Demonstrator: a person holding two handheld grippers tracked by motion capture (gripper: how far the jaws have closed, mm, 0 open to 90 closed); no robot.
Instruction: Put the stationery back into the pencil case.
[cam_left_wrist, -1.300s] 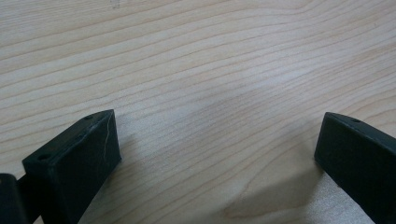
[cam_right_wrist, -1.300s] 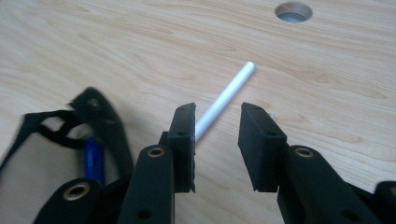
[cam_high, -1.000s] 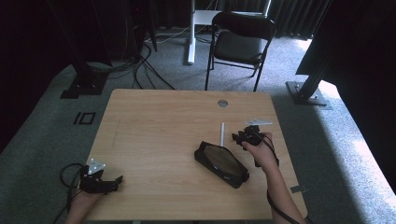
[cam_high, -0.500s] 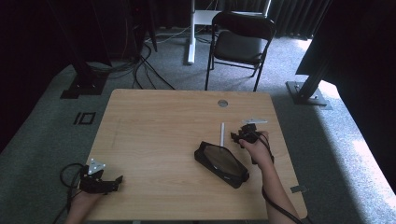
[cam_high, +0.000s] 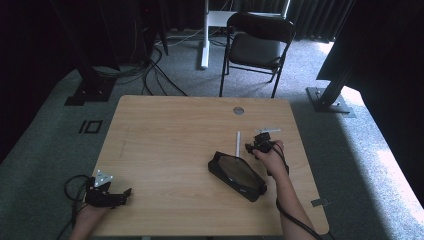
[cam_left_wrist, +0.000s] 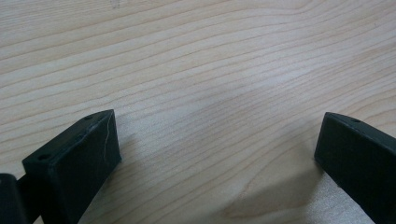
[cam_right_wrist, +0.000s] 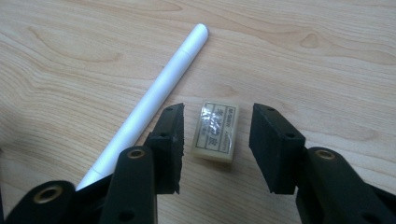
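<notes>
Wooden desk (cam_high: 165, 145) from the high view: the left hand-held gripper (cam_high: 107, 196) rests near the front-left corner, the right hand-held gripper (cam_high: 257, 146) beside a black pouch (cam_high: 237, 175). Left gripper view: jaws spread over bare wood. Right gripper view: jaws spread, straddling a small eraser (cam_right_wrist: 215, 130), not touching it; a white pen (cam_right_wrist: 156, 98) lies just beside one jaw. Closing off-centre could squeeze the eraser askew or nudge the pen.
</notes>
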